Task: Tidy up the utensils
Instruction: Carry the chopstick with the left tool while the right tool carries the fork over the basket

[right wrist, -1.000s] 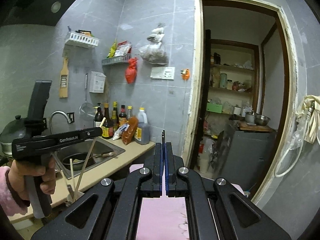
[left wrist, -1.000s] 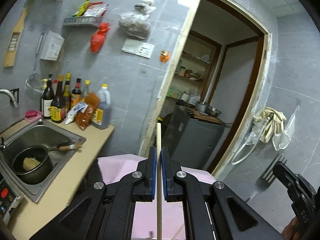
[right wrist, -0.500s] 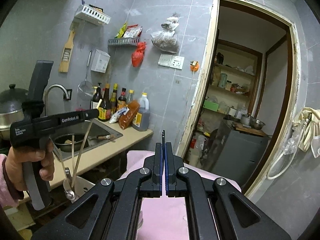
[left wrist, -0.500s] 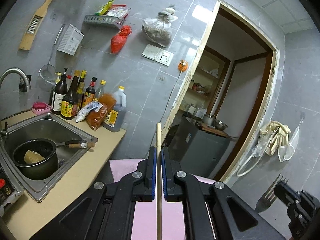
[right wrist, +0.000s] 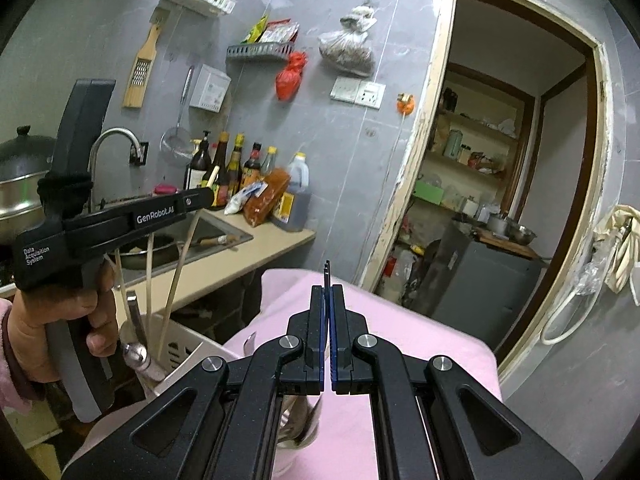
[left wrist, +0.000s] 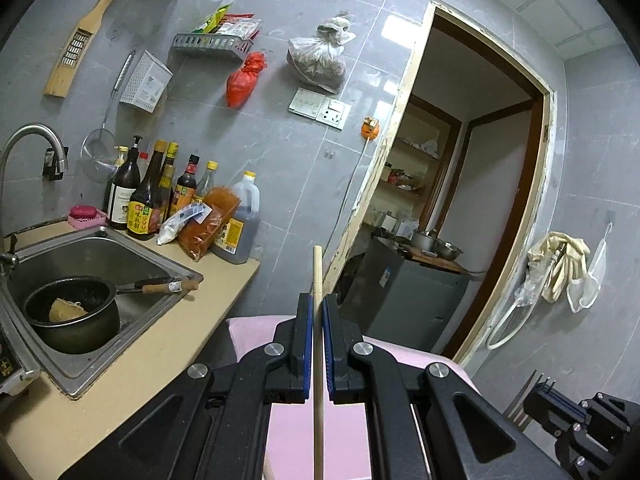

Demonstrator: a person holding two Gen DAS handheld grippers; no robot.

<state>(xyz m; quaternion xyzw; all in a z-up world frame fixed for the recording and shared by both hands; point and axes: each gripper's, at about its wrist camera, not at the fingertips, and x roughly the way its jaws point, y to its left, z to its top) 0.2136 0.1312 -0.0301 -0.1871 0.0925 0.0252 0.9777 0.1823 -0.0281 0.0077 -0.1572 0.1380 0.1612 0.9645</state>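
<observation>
My left gripper [left wrist: 316, 300] is shut on a pale wooden chopstick [left wrist: 317, 360] that stands upright between its jaws; from the right wrist view the left gripper [right wrist: 200, 200] hangs over a white utensil holder [right wrist: 188, 354] with chopsticks [right wrist: 176, 276] and a metal utensil [right wrist: 134, 344] in it. My right gripper [right wrist: 328, 292] is shut on a dark fork [right wrist: 327, 270] whose tines stick up past the jaws. In the left wrist view the right gripper [left wrist: 538, 394] shows at the bottom right with the fork [left wrist: 520, 400].
A pink cloth [right wrist: 420, 340] covers the surface below. A spoon tip [right wrist: 249, 340] lies on it. To the left are a counter [left wrist: 160, 344], a sink [left wrist: 104, 248] with a black pot [left wrist: 68, 312], and sauce bottles [left wrist: 160, 196]. A doorway [left wrist: 460, 220] opens ahead.
Both grippers have lowered and tilted upward, keeping hold of their utensils. The left gripper's chopstick now reaches down into the white holder, which has come into the right wrist view.
</observation>
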